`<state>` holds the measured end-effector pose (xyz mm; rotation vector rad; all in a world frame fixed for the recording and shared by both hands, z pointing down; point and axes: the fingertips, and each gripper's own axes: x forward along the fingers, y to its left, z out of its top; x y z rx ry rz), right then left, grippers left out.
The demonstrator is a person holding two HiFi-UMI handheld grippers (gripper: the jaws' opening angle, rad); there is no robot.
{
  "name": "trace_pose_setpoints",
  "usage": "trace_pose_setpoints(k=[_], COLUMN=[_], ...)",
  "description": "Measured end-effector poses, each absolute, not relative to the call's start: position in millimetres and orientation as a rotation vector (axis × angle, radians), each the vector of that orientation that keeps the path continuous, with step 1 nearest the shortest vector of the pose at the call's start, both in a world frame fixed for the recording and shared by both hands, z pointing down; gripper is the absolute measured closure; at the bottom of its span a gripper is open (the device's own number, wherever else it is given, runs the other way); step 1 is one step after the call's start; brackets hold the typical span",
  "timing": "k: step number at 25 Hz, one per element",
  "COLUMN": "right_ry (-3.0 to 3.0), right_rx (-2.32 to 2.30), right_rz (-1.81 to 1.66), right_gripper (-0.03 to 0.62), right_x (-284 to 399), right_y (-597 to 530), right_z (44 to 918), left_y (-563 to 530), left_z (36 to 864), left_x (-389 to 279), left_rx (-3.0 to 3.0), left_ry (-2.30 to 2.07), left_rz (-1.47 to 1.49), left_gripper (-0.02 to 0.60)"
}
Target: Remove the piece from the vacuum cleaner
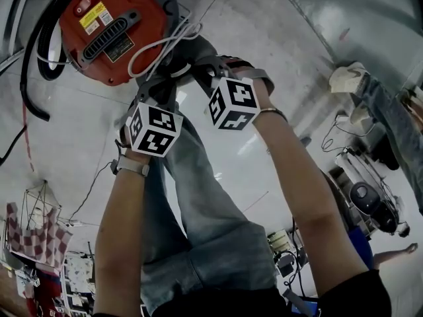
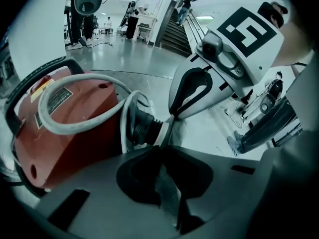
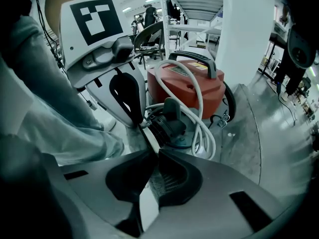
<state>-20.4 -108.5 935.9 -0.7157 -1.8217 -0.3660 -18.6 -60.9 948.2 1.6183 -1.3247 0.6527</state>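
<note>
Logging by size, largest first: what is entered, and what risk is attached?

— Item 1: red vacuum cleaner (image 1: 109,28), stood on the floor. If the pull is made off-axis, the body could be dragged or tipped.

And the two claws?

— Item 2: left gripper (image 2: 167,125), clenched, tips laid against the piece; nothing is made out between the pads. Item 3: right gripper (image 3: 145,136), likewise clenched, tips brought to the same spot. A slip is judged likely if so little is caught.

Anything smaller?

— Item 4: white cord (image 3: 203,121), looped just beside the piece; it could be snagged. Item 5: the piece (image 2: 143,127), a black ribbed collar, seated at the cleaner's port between both sets of tips, not yet freed.
</note>
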Motion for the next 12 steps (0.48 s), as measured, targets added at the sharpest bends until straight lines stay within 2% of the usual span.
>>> trace_pose_setpoints(k=[12], right_ry=[-1.828], right_rx=[-0.681], right_rz=[-0.343], right_gripper=[0.539], right_x=[-16.2], right_y=[-108.3], right_z=[936.1], left_y=[-60.1], left_z=[950.8], left_x=[-14.2], left_rx=[1.602], left_ry=[-1.300], left_rz=[0.618], left_gripper=[0.537])
